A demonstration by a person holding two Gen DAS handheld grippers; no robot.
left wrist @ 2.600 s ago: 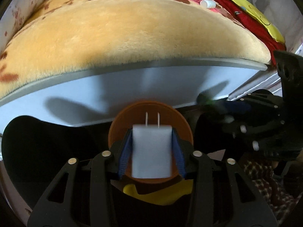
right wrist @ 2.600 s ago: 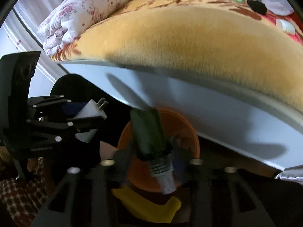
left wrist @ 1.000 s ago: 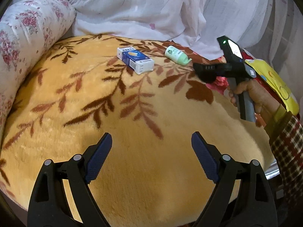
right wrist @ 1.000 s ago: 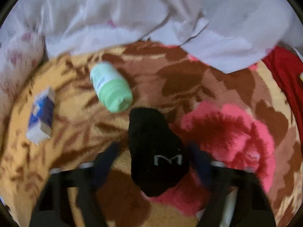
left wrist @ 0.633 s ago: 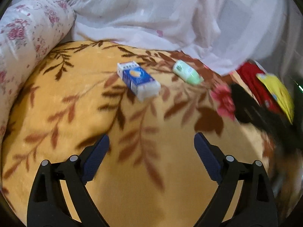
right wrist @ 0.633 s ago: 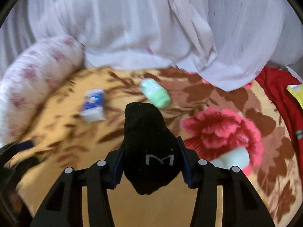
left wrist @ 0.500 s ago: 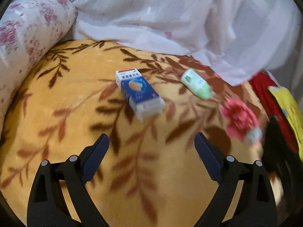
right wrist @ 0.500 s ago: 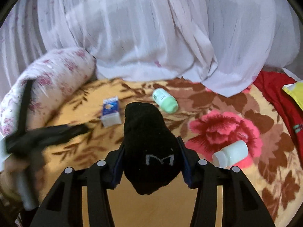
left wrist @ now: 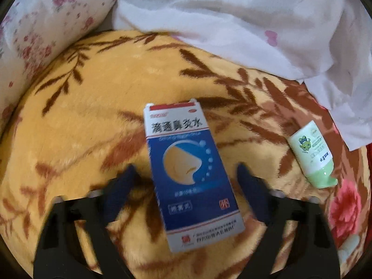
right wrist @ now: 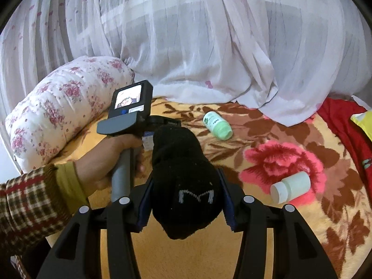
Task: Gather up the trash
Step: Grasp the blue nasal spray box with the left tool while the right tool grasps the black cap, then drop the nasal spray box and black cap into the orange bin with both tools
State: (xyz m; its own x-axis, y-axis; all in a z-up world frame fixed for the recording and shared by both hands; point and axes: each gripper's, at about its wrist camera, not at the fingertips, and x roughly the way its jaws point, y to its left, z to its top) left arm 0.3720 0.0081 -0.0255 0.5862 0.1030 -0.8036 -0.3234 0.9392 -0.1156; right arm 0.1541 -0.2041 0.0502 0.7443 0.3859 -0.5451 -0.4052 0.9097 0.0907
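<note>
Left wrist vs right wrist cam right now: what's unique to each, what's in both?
Left wrist only: the left tool closing around the blue medicine box, pads not yet touching it.
Right wrist only: the right tool clamping a black sock, a white bottle, and a hand on a handle.
Both: green bottle, floral blanket, white curtain.

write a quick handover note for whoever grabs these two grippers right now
Left gripper: fingers closing around the blue and white medicine box, which lies flat on the orange blanket; not gripped yet.
Right gripper: shut on the black sock, held above the blanket.
Loose on the blanket: green bottle near the white curtain, white bottle on the pink flower.
Done: sock picked up.
Left: finish the box grasp, bin sock and box, then fetch both bottles. No bin in view.
</note>
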